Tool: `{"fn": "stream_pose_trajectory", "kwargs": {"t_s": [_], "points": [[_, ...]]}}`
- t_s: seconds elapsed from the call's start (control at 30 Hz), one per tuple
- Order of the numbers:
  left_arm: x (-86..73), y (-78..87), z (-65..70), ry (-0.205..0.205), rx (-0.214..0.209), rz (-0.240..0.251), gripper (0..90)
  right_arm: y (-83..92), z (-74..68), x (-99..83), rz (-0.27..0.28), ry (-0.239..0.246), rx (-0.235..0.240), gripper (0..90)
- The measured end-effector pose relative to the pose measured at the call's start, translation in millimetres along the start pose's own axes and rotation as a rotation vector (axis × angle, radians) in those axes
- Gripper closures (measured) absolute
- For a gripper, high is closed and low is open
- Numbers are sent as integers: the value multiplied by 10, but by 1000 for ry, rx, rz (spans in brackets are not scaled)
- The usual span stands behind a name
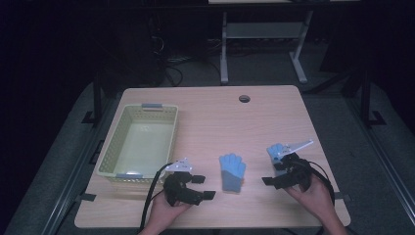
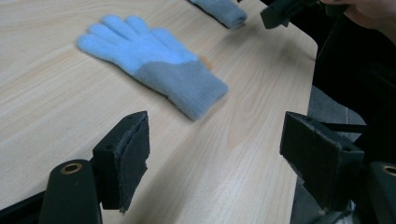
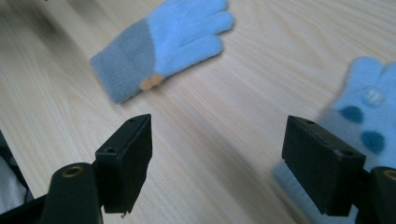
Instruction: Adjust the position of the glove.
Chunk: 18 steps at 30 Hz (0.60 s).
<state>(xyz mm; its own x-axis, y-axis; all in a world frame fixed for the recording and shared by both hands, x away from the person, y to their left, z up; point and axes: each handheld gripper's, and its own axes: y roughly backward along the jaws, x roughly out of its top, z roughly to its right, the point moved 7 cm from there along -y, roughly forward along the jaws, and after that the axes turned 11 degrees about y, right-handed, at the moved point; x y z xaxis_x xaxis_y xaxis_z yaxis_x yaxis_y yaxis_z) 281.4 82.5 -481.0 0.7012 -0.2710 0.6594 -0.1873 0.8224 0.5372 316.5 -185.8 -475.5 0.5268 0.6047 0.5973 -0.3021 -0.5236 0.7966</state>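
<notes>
Both grippers are held low over the near part of a light wooden table (image 1: pixel 274 105), one in each of the person's hands, and neither holds anything. On the person's left, the left gripper (image 1: pixel 204 187) sits close to the table's near edge, its jaws spread wide and pointing toward the right edge. In the left gripper view, bare wood lies between those two black jaws, and beyond them a blue glove (image 2: pixel 152 65) lies flat with its grey cuff nearest the jaws.

From the high view, this blue glove (image 1: pixel 232 171) rests near the middle of the near edge, between the two grippers, fingers pointing toward the far edge and cuff toward the person. It touches neither gripper.

On the right, the right gripper (image 1: pixel 272 177) is also wide open, jaws aimed toward the left edge. A second glove (image 1: pixel 276 151) lies just beyond it, near the right edge, partly hidden by the gripper. In the right gripper view, this second glove (image 3: pixel 369 116) shows dark blue dots on its palm and lies behind the right-hand jaw; whether the jaw touches it cannot be told. The first glove (image 3: pixel 168 42) lies farther off, well apart from the jaws.

A pale yellow basket (image 1: pixel 113 147) stands at the left edge of the table, well apart from both gloves.
</notes>
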Motion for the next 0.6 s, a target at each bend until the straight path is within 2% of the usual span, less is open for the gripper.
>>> {"fn": "stream_pose_trajectory", "kwargs": {"t_s": [0.17,0.4,0.6], "points": [[0,-5,10,1,1,4,233,9,75,59,-8,-5,-6,251],[28,29,-11,6,2,21,233,55,241,140,-31,-16,-43,262],[28,27,-18,9,5,20,233,99,346,182,-34,-36,-44,288]]}}
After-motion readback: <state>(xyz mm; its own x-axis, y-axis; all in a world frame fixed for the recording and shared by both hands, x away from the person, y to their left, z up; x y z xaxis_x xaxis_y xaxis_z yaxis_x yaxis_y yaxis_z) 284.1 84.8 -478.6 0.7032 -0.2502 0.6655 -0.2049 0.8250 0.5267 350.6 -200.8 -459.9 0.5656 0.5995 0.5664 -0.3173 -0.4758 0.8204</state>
